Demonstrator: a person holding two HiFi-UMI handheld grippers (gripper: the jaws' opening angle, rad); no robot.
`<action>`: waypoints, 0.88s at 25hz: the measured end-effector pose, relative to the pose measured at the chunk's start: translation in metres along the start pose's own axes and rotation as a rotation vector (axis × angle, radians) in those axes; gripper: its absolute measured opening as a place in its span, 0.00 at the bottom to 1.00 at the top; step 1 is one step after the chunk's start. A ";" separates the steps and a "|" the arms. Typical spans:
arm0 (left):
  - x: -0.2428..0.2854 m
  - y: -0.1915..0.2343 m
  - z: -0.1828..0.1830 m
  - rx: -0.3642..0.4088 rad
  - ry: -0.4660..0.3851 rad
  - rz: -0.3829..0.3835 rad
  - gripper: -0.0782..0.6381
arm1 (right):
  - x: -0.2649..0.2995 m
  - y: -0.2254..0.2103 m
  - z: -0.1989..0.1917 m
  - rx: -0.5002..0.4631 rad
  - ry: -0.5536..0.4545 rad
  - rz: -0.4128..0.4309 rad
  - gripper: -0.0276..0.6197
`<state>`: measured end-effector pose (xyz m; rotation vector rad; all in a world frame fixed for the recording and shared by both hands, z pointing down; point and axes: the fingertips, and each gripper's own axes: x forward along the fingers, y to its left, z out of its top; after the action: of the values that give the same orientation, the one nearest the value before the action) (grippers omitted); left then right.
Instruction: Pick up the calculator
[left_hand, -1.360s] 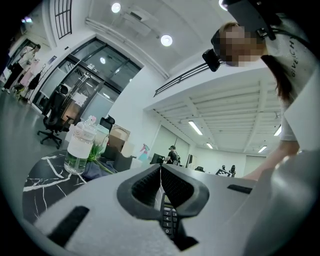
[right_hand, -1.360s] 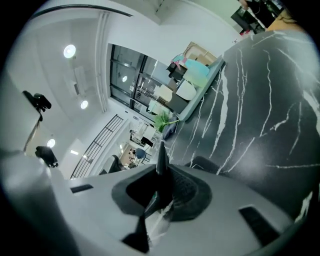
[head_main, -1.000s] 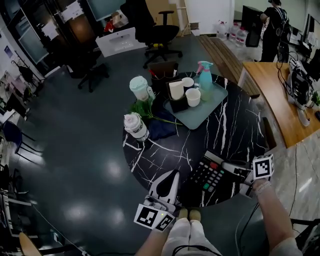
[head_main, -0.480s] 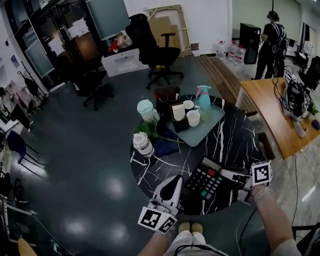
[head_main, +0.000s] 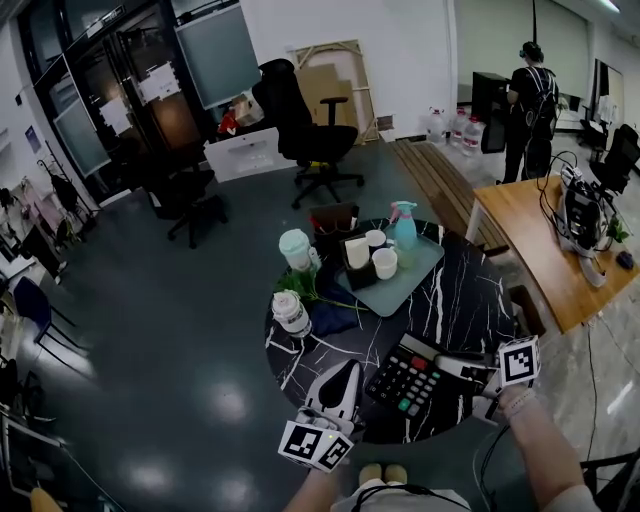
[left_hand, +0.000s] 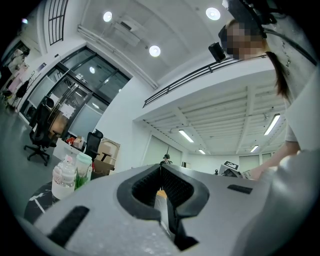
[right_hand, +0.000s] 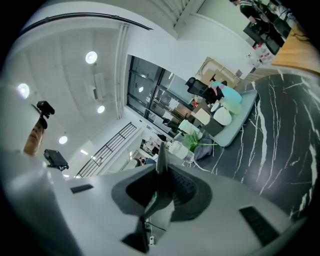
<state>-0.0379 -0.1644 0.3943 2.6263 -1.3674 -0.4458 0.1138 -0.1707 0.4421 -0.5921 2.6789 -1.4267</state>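
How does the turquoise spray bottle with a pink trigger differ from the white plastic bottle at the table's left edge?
The turquoise spray bottle stands on the pale tray; the white plastic bottle stands on the black marble table. The spray bottle is slimmer and farther from the person; the white bottle is squatter and nearer. Both stand upright.

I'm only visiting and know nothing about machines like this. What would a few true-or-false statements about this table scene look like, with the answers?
1. The calculator is gripped by the right hand-held gripper. True.
2. The spray bottle lies on the floor. False: it stands upright on the tray on the table.
3. The table top is black with white veins. True.
4. The left hand-held gripper is holding a cup. False: its jaws are together on nothing, and the cups stand on the tray, apart from it.
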 end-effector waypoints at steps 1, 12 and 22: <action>-0.001 0.002 0.000 0.001 -0.002 0.003 0.12 | 0.002 0.001 0.000 0.003 -0.003 0.000 0.13; 0.003 0.025 -0.001 -0.006 0.018 0.029 0.12 | 0.013 0.014 0.031 0.034 -0.033 0.042 0.13; -0.007 0.028 0.003 -0.031 0.009 0.070 0.12 | 0.020 0.023 0.032 0.002 -0.010 0.051 0.13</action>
<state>-0.0646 -0.1743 0.4000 2.5434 -1.4327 -0.4424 0.0952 -0.1915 0.4074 -0.5259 2.6642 -1.4105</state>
